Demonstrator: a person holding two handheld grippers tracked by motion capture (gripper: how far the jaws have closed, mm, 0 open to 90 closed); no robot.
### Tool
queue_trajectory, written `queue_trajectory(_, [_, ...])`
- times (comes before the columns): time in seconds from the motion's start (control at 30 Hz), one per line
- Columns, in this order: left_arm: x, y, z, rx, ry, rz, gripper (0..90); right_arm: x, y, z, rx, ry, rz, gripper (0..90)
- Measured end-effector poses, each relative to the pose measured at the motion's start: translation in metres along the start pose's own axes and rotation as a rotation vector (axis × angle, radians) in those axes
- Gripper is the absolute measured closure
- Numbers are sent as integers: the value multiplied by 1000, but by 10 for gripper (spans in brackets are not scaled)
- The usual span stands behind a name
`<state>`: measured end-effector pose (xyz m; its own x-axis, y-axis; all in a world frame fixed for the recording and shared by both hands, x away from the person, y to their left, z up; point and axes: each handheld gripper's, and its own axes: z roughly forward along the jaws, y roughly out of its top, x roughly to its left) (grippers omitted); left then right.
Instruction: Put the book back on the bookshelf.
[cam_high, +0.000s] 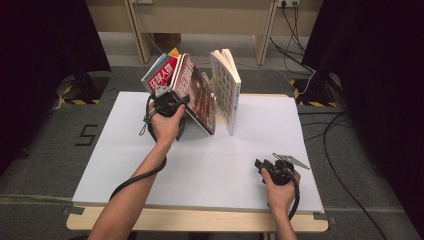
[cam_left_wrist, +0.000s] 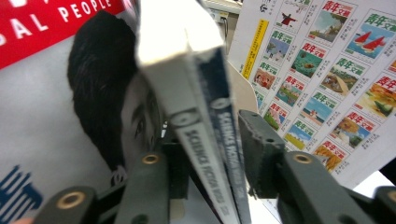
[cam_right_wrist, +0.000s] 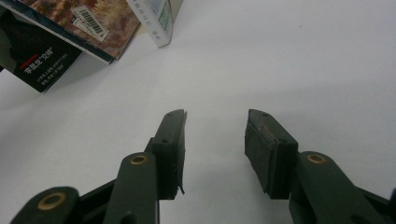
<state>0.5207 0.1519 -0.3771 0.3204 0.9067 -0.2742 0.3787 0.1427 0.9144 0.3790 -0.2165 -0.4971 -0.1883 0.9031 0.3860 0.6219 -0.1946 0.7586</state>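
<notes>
While the white tabletop (cam_high: 210, 165) spreads under everything, a group of books leans at its far side. Largest to see is the magazine with a red cover (cam_high: 161, 74), tilted at the left of the group, its cover showing a dark-haired head in the left gripper view. Beside it lean two science-fiction books (cam_left_wrist: 212, 140), spines toward the left gripper (cam_high: 167, 102); its jaws stand on either side of those spines at a middling gap, and whether the pads press them I cannot tell. A white book with a grid of small covers (cam_high: 226, 87) stands upright just beyond. Near the front edge, the right gripper (cam_right_wrist: 215, 144) rests with jaws wide and bare.
</notes>
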Motion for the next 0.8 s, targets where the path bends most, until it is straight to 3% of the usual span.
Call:
queue_trajectory(0.2, [-11, 9, 4, -3, -25, -31, 743, -1, 0, -1, 2, 2, 4, 584])
queue_trajectory(0.3, [-21, 15, 7, 8, -14, 6, 756, -1, 0, -2, -3, 1, 3, 583])
queue_trajectory(0.43, [-31, 21, 9, 7, 26, 86, 759, -3, 1, -3, -3, 4, 15, 583])
queue_trajectory(0.57, [-37, 22, 10, -1, 39, 127, 760, -4, 1, -3, -5, 0, 16, 583])
queue_trajectory(0.7, [-50, 16, 11, -13, 34, 192, 757, -3, 0, -2, -1, -1, 11, 583])
queue_trajectory(0.8, [-59, 14, 15, -22, 11, 206, 751, -2, 0, -2, 1, 0, 9, 583])
